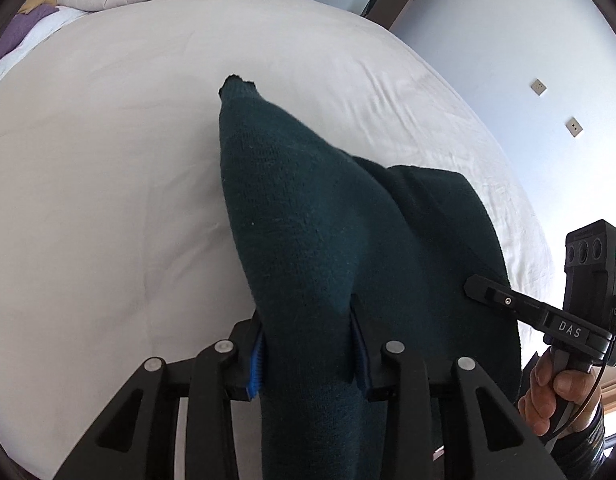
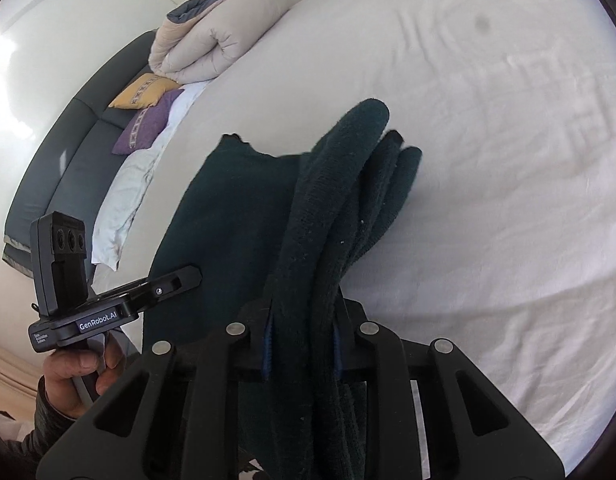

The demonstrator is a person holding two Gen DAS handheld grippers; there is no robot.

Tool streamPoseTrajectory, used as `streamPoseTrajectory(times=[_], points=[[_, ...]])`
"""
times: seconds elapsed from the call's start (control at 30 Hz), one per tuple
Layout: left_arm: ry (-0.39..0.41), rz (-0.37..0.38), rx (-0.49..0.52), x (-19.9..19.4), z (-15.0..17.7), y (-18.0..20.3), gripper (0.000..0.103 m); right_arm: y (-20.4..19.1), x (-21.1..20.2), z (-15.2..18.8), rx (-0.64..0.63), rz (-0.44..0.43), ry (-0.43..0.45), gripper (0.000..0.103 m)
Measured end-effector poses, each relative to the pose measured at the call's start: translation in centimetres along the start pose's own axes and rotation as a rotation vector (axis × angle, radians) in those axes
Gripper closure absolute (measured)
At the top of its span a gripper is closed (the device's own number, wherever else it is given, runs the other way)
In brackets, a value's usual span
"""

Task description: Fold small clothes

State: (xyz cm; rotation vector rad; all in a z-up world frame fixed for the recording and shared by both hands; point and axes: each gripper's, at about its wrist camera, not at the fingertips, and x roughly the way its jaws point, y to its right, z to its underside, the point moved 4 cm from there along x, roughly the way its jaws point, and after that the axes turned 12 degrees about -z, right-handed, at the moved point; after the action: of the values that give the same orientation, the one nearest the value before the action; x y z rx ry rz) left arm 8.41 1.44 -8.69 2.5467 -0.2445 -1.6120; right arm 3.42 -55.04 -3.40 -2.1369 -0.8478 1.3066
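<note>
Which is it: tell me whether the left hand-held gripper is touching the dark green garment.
Touching. The left wrist view shows the left hand-held gripper with its blue-padded fingers pressed against both sides of the dark green garment, fabric bunched between them.

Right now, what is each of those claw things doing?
Left gripper: closed on the dark green garment.
Right gripper: closed on a bunched part of the same garment.

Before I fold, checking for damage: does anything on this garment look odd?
Yes: the dark green garment's far tip has a ragged, notched edge. Whether it is torn, I cannot tell. Both tools grip it.
</note>
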Motion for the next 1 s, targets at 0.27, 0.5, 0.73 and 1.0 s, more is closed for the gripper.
streamPoseTrajectory(times=[0.27, 0.5, 0.73, 1.0], points=[[0.005, 0.032, -0.053, 1.9, 0.7, -0.4, 0.052, 5.8, 2.0, 1.7, 0.150, -0.058, 0.022, 0.078], [0.045, 0.042, -0.109, 0.9, 1.6, -0.7, 0.050, 6.7, 1.8, 1.8, 0.139, -0.046, 0.031, 0.070], [0.223, -0.009, -0.084, -4.5, 2.5, 0.1, 0.026, 4.9, -4.0, 0.6, 0.067, 0.072, 0.130, 0.060], [0.672, -0.234, 0.056, -15.2, 3.4, 3.0, 0.000, -3.6, -11.5, 0.2, -0.220, 0.209, 0.345, 0.049]])
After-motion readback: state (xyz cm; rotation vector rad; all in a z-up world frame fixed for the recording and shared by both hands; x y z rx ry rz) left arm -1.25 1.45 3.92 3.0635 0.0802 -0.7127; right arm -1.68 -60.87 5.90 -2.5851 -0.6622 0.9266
